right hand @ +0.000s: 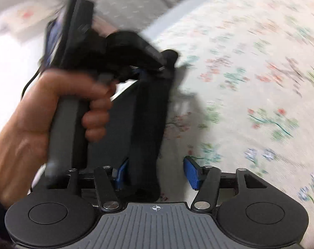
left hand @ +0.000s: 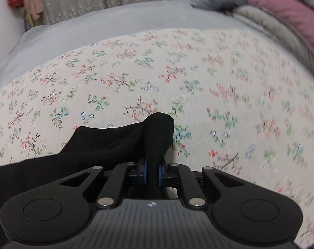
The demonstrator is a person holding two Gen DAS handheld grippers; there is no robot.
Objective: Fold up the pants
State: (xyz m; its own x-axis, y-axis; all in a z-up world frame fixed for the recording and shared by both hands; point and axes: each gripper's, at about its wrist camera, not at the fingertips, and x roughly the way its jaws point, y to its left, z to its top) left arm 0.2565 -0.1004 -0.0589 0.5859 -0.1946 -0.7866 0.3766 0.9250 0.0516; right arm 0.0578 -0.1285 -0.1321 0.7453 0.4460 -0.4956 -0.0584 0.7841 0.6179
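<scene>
Pants (left hand: pixel 115 145) sit pinched in the left tool (left hand: pixel 152 172); only the right view shows, blurrily, the right tool (right hand: pixel 157 172) spread wide, seemingly gripping nothing.

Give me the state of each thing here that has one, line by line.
Left gripper: shut on the black pants.
Right gripper: open, pants between its pads, not clamped.
Black pants: bunched, one end lifted off the floral sheet.
Left hand: wrapped around the left gripper's handle.

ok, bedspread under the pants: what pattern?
Cream bedspread with small multicoloured floral sprigs; sharpest in the left wrist view.
</scene>
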